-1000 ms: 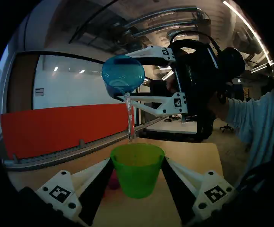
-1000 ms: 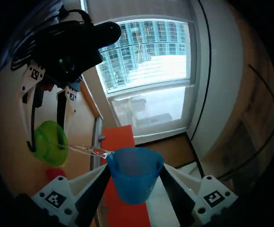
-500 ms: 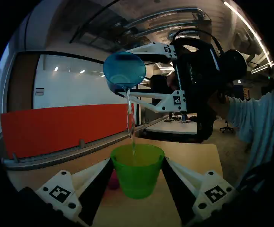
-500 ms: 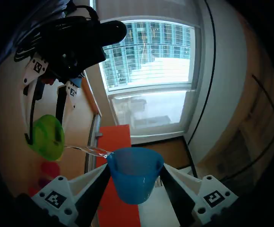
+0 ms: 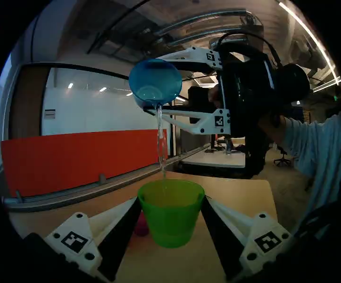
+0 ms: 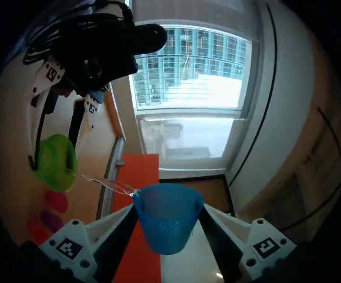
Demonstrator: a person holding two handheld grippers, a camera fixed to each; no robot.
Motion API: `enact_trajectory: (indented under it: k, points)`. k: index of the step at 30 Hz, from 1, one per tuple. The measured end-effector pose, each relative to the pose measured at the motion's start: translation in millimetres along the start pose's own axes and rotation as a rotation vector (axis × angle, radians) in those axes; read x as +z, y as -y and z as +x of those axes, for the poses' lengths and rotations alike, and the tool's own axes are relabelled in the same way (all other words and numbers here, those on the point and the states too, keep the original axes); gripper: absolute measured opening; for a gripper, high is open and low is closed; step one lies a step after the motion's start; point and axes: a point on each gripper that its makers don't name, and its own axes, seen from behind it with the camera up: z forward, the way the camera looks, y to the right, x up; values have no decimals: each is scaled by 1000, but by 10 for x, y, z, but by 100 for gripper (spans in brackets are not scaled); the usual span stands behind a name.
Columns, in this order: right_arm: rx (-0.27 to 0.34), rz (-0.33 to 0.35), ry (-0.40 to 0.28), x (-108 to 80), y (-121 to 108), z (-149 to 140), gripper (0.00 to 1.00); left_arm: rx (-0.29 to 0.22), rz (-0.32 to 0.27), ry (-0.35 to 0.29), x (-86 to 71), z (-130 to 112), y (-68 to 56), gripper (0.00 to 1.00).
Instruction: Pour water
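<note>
In the left gripper view my left gripper [image 5: 171, 221] is shut on an upright green cup [image 5: 171, 217] over the wooden table [image 5: 245, 188]. Above it my right gripper [image 5: 168, 82] holds a blue cup [image 5: 154, 88] tipped on its side, and a thin stream of water [image 5: 161, 141] falls from the blue rim into the green cup. In the right gripper view the right gripper [image 6: 168, 226] is shut on the blue cup [image 6: 168, 224]. Water [image 6: 106, 184] runs from its rim toward the green cup [image 6: 54, 162], which the left gripper [image 6: 57, 141] holds.
An orange wall panel [image 5: 80, 158] and a rail run behind the table. A pink object [image 5: 141, 226] lies on the table behind the green cup. A sleeved arm [image 5: 316, 151] holds the right gripper. A bright window [image 6: 189, 94] lies beyond the cups.
The blue cup has risen a little and tipped further while the stream keeps running into the green cup. The green cup has stayed put.
</note>
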Motion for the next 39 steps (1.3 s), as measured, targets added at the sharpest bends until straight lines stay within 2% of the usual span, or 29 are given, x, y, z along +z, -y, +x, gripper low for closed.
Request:
enact_trajectory:
  k: [15, 30, 34, 39]
  points:
    - [-106, 4, 4, 25, -36, 46, 90, -6, -6, -1, 23, -3, -9, 87]
    - [-212, 10, -3, 24, 44, 142, 89, -13, -4, 1, 48, -13, 6, 87]
    - [-199, 9, -13, 17, 53, 176, 89, -15, -2, -1, 45, -26, 13, 87]
    - [-147, -3, -16, 10, 15, 166, 89, -16, 3, 0, 39, -32, 34, 87]
